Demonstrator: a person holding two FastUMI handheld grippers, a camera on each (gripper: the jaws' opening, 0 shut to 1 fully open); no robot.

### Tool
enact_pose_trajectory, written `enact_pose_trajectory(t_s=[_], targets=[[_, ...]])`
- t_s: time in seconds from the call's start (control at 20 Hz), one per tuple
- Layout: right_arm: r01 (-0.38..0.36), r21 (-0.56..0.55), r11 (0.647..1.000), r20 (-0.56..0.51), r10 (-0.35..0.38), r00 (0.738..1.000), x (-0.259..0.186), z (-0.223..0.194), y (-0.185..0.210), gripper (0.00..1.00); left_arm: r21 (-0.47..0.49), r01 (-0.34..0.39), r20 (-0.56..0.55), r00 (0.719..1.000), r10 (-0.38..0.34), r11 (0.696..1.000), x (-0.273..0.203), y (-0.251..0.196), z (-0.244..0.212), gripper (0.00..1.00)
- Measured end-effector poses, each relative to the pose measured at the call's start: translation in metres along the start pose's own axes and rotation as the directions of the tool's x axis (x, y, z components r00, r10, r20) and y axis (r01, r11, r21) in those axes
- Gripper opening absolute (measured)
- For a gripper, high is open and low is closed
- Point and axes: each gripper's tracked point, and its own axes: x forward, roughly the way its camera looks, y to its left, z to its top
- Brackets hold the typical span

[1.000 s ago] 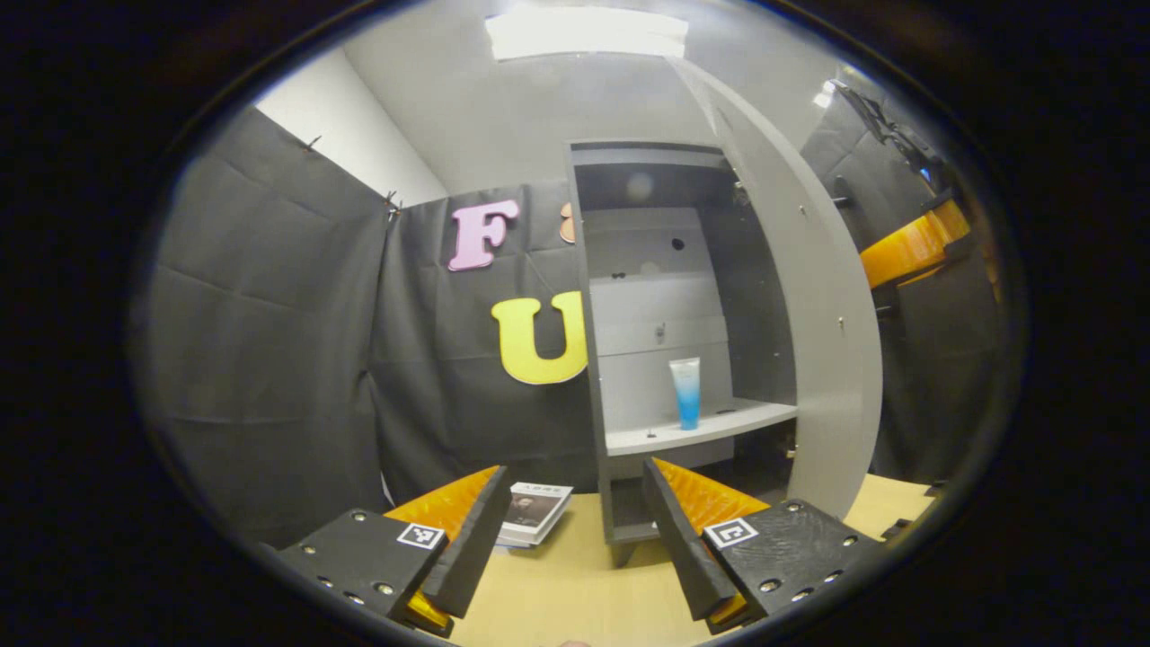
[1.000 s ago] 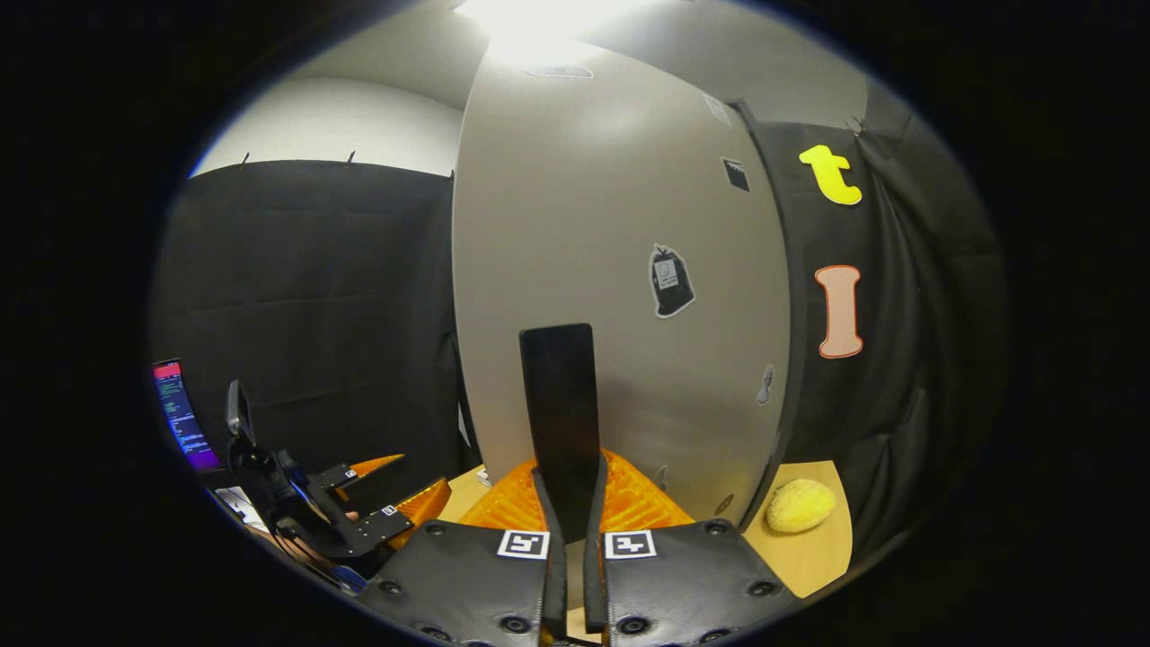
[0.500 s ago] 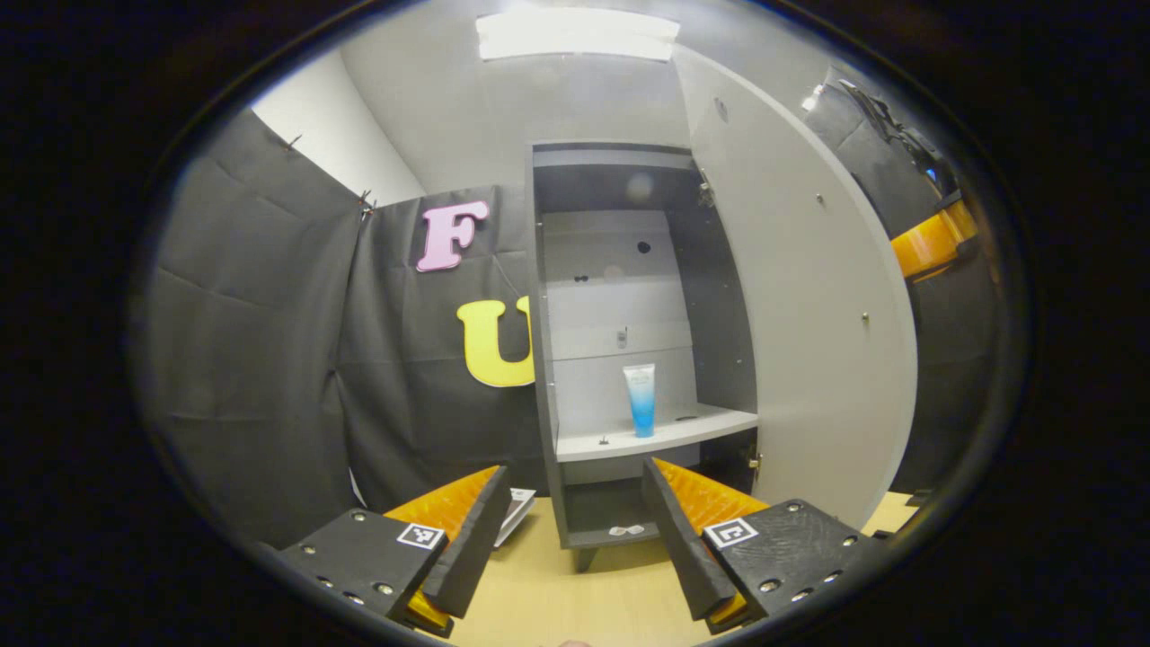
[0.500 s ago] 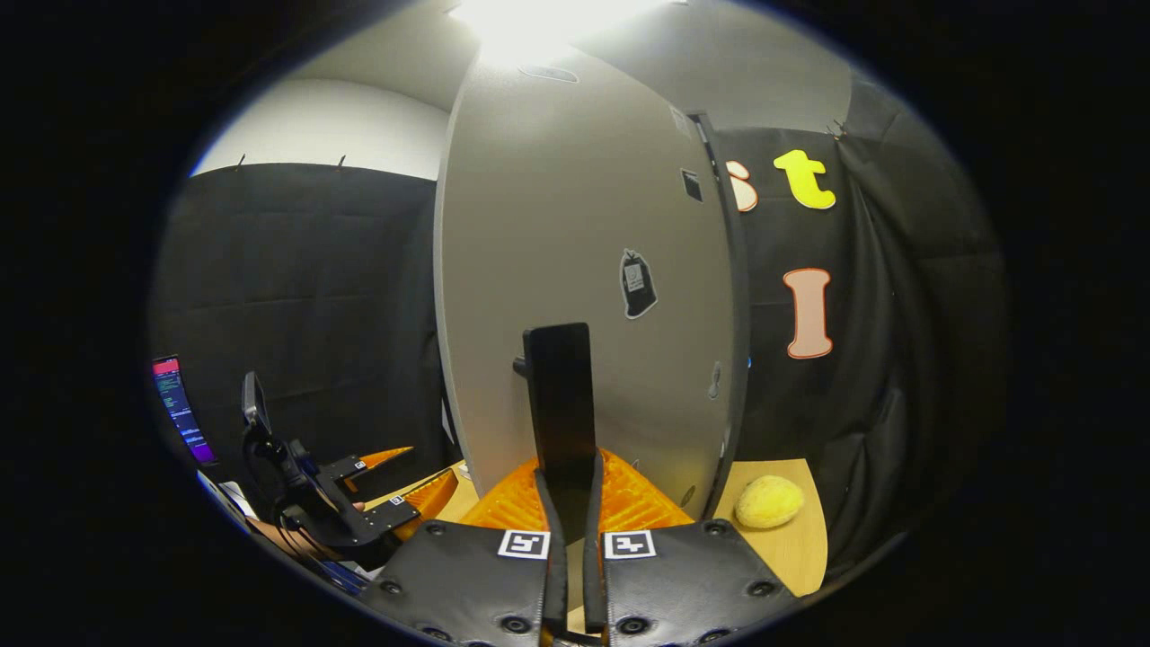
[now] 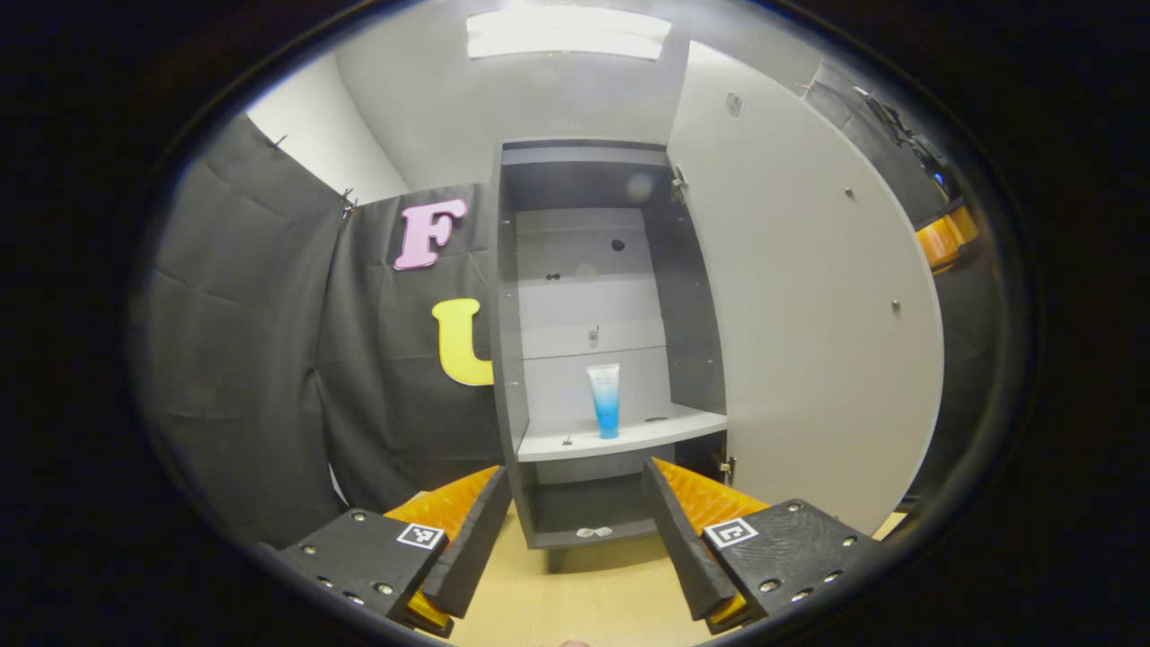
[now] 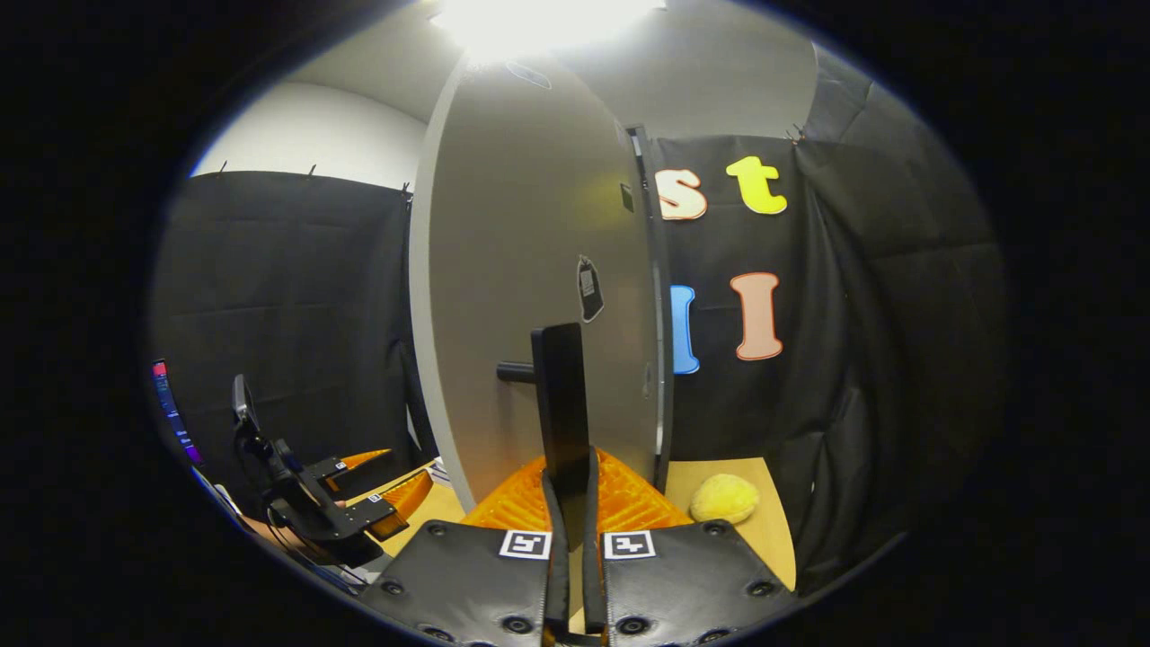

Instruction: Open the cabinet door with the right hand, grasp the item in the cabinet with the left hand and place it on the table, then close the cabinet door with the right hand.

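Observation:
A grey cabinet stands open on the table in the left gripper view. A blue and white tube stands upright on its shelf. My left gripper hangs open in front of the cabinet, well short of the tube, with nothing between its fingers. The door is swung out to the right. In the right gripper view my right gripper is shut on the door's black upright handle, on the outer face of the door. The left gripper shows low at the left there.
A yellow rounded object lies on the wooden table right of the door. A small pale thing lies in the cabinet's bottom compartment. A lit screen stands at the far left. Black cloth walls close in behind.
The door has swung farther open with my right gripper on its handle. The left gripper view has turned, so the cabinet now sits centred and the book has left it.

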Motion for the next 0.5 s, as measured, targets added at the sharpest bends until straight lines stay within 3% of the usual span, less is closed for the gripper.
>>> enact_pose_trajectory(t_s=[0.35, 0.5], targets=[[0.107, 0.007, 0.994, 0.022, -0.107, 0.994, -0.004, 0.001, -0.031, 0.07, 0.003, 0.020, -0.012, 1.000, -0.020, 1.000, 0.000, -0.019, -0.002, 0.89], [0.077, 0.047, 0.996, 0.034, -0.079, 0.996, -0.004, 0.001, -0.025, 0.07, 0.010, 0.025, -0.012, 1.000, -0.025, 1.000, 0.003, -0.023, 0.000, 0.89]])
